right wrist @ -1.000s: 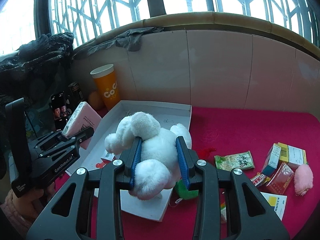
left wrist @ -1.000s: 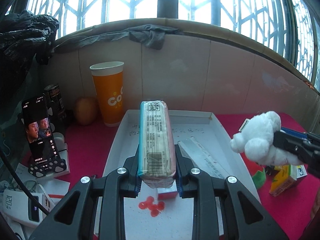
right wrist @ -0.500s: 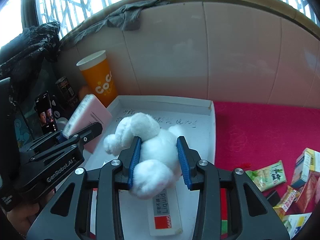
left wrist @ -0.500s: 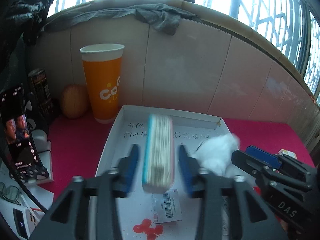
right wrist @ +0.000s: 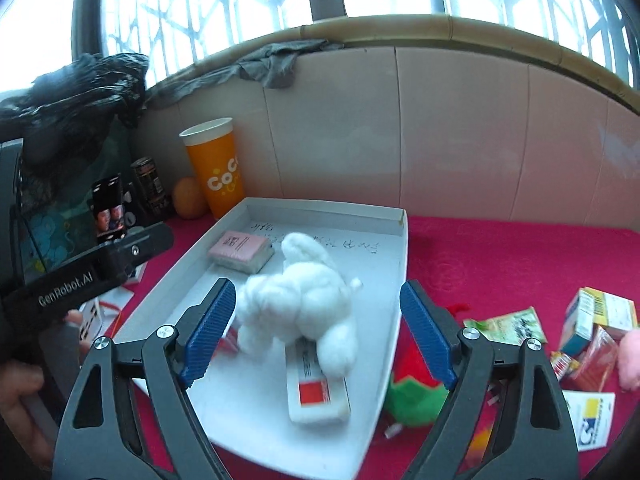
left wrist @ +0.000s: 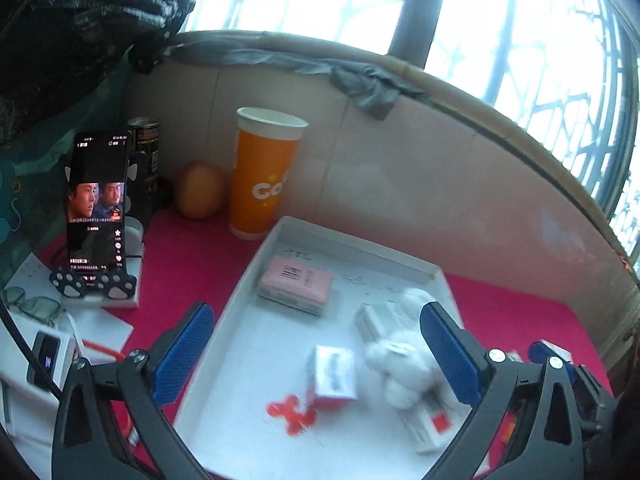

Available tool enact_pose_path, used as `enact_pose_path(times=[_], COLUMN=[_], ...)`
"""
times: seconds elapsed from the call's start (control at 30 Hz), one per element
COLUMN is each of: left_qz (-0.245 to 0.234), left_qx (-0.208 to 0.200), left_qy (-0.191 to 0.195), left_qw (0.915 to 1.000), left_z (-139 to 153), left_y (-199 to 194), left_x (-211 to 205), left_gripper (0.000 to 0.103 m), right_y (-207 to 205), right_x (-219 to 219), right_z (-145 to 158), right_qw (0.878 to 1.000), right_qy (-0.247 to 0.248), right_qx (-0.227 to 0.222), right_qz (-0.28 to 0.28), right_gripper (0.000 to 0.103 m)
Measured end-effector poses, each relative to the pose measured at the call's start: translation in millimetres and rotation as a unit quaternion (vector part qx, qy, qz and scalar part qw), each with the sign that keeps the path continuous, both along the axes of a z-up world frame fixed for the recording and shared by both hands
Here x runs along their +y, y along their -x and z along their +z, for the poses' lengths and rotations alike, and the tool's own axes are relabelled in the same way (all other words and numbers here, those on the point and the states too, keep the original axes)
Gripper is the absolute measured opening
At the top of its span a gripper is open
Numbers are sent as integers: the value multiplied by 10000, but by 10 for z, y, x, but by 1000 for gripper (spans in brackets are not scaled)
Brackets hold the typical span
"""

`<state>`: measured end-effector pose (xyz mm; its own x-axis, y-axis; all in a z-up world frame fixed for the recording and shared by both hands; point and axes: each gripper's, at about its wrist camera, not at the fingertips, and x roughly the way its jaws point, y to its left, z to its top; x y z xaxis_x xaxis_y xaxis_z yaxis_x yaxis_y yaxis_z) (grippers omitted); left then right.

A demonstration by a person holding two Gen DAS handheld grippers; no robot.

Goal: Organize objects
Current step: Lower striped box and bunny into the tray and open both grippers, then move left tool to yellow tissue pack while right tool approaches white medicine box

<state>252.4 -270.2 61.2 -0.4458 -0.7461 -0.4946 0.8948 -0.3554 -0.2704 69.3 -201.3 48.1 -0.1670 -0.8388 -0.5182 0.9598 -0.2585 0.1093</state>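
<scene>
Both grippers have fingers spread wide, holding nothing: left gripper (left wrist: 320,356), right gripper (right wrist: 316,330). White plush (right wrist: 298,302) lies in the white tray (right wrist: 404,240) on a long white-and-red box (right wrist: 316,386). Pink pack (left wrist: 296,284) lies flat toward the tray's far left corner. Orange cup (left wrist: 264,176) stands on the red table (right wrist: 500,256), just beyond that corner

Daylight scene, fisheye, partly blurred.
Windows (left wrist: 500,20) are blowing out to white behind; the white tray (right wrist: 280,420) is reflecting brightly; motion blur is smearing the plush toy (left wrist: 404,364); edges are bending and darkening.
</scene>
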Motion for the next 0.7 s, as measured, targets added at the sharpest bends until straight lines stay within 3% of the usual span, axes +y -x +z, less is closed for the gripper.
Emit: enact_pose_path(times=[0.07,0.3,0.5,0.7], left_qz=[-62,-738,-1879,-2739], left_qx=[81,42,-6,-589], left_qy=[35,115,182,71], left_qw=[9999,9972,9820,9599], left_z=[23,42,-88,-323], left_y=[32,322,761,1313], left_x=[112,535,920,1335], left_gripper=[103,103,103,103], right_y=[-18,124,598,1299], right_x=[127,743,1375,2009], right_z=[-1,90,214,126], right_qw=[10000,9977,9890,9678], right_qy=[50,501,965,1062], right_qx=[78,312,121,-173], right_qz=[-5,-326,-1114,-2277], right_gripper=[103,103,103,103])
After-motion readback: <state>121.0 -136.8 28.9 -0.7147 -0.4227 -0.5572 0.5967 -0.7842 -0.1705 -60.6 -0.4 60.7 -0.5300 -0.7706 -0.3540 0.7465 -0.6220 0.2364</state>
